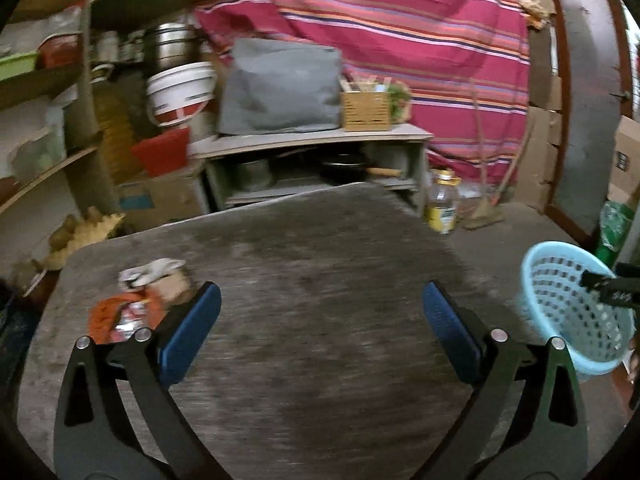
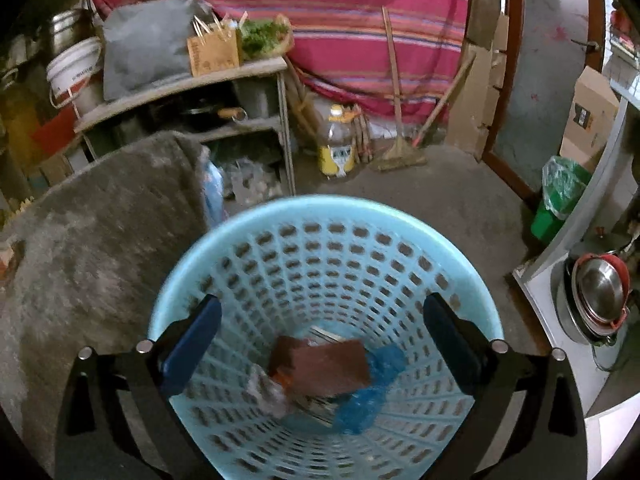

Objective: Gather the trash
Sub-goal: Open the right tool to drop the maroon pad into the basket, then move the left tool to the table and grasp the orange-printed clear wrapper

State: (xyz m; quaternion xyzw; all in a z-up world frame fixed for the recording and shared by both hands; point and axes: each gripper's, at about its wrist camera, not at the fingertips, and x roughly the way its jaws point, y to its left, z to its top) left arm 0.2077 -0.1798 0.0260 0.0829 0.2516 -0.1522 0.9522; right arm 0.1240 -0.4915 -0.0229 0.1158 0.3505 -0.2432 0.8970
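My left gripper (image 1: 320, 316) is open and empty above a grey table top (image 1: 304, 264). A small pile of trash lies on the table to its left: an orange-red wrapper (image 1: 120, 316) and a crumpled white paper (image 1: 150, 270) over a brownish piece. A light blue perforated basket (image 1: 576, 312) stands off the table's right side. My right gripper (image 2: 320, 324) is open and empty, right over the basket's mouth (image 2: 320, 208). Inside lie a brown carton (image 2: 324, 364), a blue plastic scrap (image 2: 366, 400) and crumpled wrappers (image 2: 266, 394).
A low shelf unit (image 1: 312, 140) with a grey cloth bundle (image 1: 280, 88) and a wooden box (image 1: 366, 110) stands beyond the table. A yellow oil bottle (image 1: 442, 202) and a broom (image 2: 400, 152) stand on the floor. A striped pink cloth (image 1: 400, 40) hangs behind.
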